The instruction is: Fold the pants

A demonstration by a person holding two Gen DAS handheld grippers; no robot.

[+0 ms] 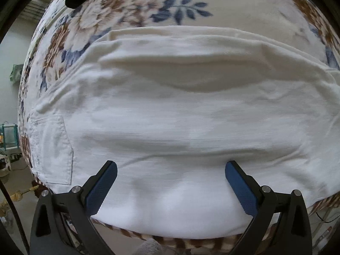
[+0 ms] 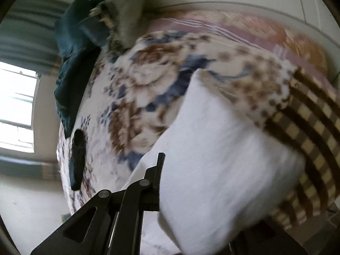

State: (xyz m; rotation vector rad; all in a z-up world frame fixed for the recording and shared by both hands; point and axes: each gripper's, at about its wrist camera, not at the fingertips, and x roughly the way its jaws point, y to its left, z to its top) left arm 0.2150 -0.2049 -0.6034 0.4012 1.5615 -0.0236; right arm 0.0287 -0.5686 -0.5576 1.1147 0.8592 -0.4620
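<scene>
Home bedroom; floral bedspread (image 2: pixel 148 68), curtained window (image 2: pixel 17 106)

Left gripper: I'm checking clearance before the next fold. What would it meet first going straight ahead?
The white pants, spread on the floral blanket; the open left gripper points down at them with nothing between.

Your left gripper (image 1: pixel 171 182) is a matte black frame with two angled fingers, each faced with a dark blue, finely textured pad (image 1: pixel 99 191). Round silver screw heads sit at the finger pivots, and triangular cut-outs open the outer arms. Your right gripper (image 2: pixel 160 170) shows the same black frame, silver pivot screws and a triangular cut-out; in the blurred view only one thin black finger edge is clear, so its pad colour cannot be made out.
</scene>
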